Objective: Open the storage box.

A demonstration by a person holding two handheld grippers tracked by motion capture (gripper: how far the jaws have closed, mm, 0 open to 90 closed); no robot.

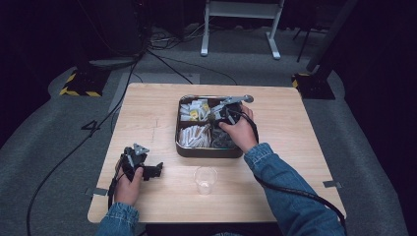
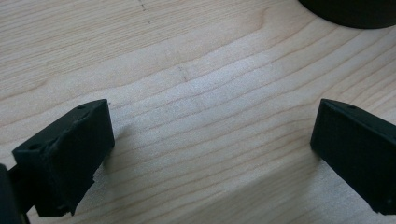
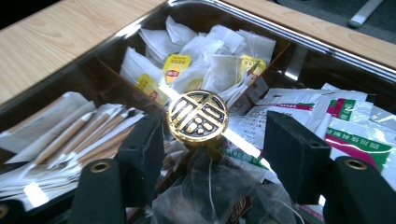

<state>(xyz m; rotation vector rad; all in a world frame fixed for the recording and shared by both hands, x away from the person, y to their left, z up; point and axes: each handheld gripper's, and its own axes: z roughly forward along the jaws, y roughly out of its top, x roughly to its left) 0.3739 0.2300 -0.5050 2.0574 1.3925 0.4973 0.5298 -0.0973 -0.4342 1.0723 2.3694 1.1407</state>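
Note:
A dark metal tray (image 1: 209,153) with four compartments sits at the table's middle. White tea bags with yellow tags (image 3: 210,51) fill one compartment, paper-wrapped stirrers (image 3: 79,130) another, printed sachets (image 3: 336,116) a third. A gold round knob (image 3: 198,116) stands at the tray's centre. My right gripper (image 3: 217,140) hovers open over the tray (image 3: 299,39), its jaws on either side of the knob, the left jaw close to it. In the high view the right gripper (image 1: 223,115) is above the tray's right half. My left gripper (image 1: 153,170) rests open on the bare wood (image 2: 187,60), holding nothing.
An empty clear plastic cup (image 1: 205,179) stands upright near the table's front edge, just in front of the tray. A dark tray corner (image 2: 355,11) lies beyond the left gripper (image 2: 212,144). Cables trail from both grippers. A white stand (image 1: 241,29) is on the floor behind.

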